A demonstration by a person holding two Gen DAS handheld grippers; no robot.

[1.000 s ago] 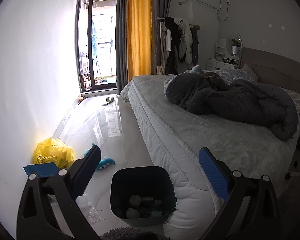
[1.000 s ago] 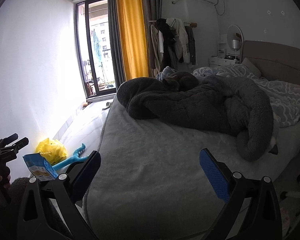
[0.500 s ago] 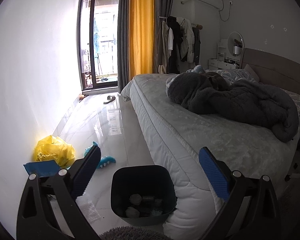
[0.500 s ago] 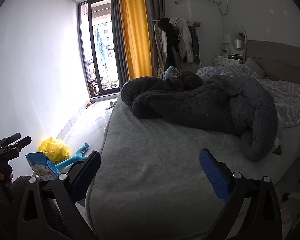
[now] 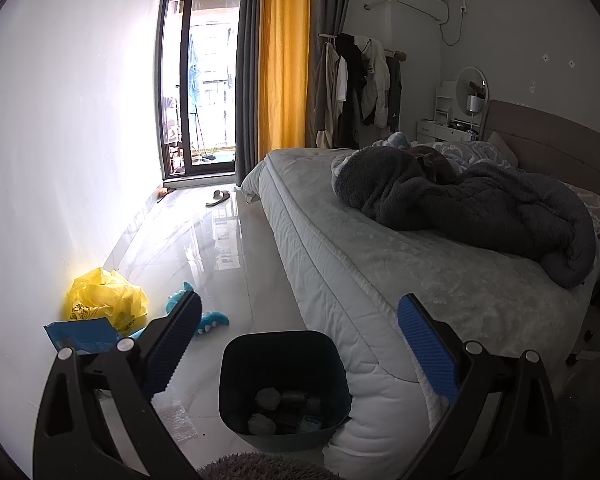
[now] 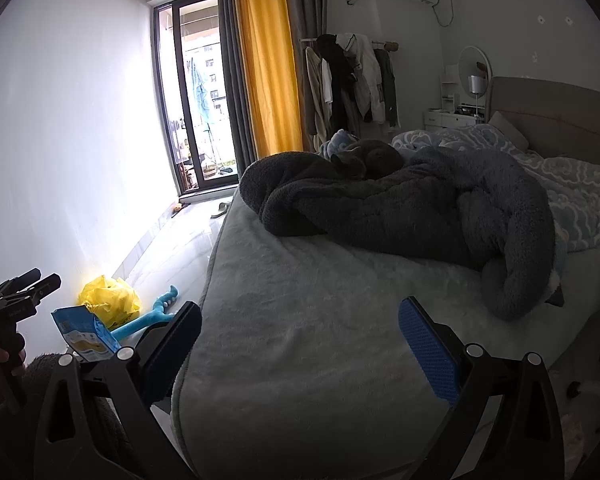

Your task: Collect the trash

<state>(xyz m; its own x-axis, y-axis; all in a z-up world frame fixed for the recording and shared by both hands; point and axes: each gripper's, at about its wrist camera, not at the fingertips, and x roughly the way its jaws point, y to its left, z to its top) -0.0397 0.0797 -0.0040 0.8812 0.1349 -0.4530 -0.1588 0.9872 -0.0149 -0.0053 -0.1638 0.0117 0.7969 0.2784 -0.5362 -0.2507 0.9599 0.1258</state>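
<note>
Each hand-held gripper has black triangular-cutout arms, silver screws, and ribbed blue pads; a fuzzy grey sleeve shows at 8 o'clock.

A bright yellow curtain hangs between dark grey drapes. The wall is plain white and the floor is glossy pale marble with faint veins. On it sits a crumpled yellow bag, a blue packet printed white and yellow, and a turquoise toy with white teeth. The bin is dark, nearly black. The mattress is pale grey, the fluffy blanket charcoal, the quilt light blue with white cloud swirls. Both tools carry blue ribbed pads on black frames.
</note>
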